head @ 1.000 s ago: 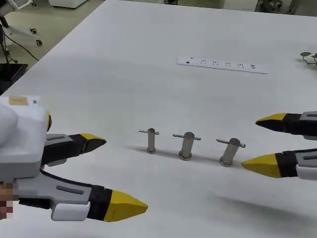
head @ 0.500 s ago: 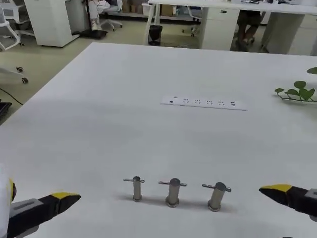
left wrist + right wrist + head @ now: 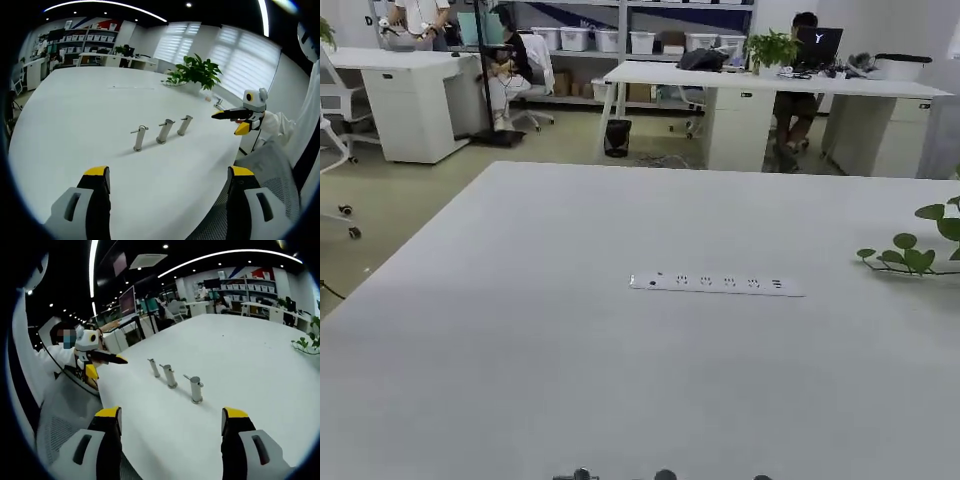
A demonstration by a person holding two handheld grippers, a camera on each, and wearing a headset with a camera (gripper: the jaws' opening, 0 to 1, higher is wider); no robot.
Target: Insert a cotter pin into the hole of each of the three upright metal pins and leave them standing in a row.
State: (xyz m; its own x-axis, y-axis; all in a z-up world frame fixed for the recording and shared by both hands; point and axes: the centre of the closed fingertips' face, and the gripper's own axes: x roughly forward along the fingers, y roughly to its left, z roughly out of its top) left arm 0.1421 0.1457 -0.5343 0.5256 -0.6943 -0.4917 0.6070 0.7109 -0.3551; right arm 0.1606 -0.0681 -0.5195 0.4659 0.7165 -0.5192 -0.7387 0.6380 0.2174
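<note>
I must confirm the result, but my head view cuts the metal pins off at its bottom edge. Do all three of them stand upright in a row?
Observer: Yes. In the left gripper view the three metal pins stand upright in one row on the white table.
Operator: Does each one carry its cotter pin?
Observer: Yes. In the right gripper view a cotter pin crosses the top of each one.
Operator: Is a hand-held gripper touching them?
Observer: No. The left hand-held gripper and the right hand-held gripper are both open, empty and apart from the row.
</note>
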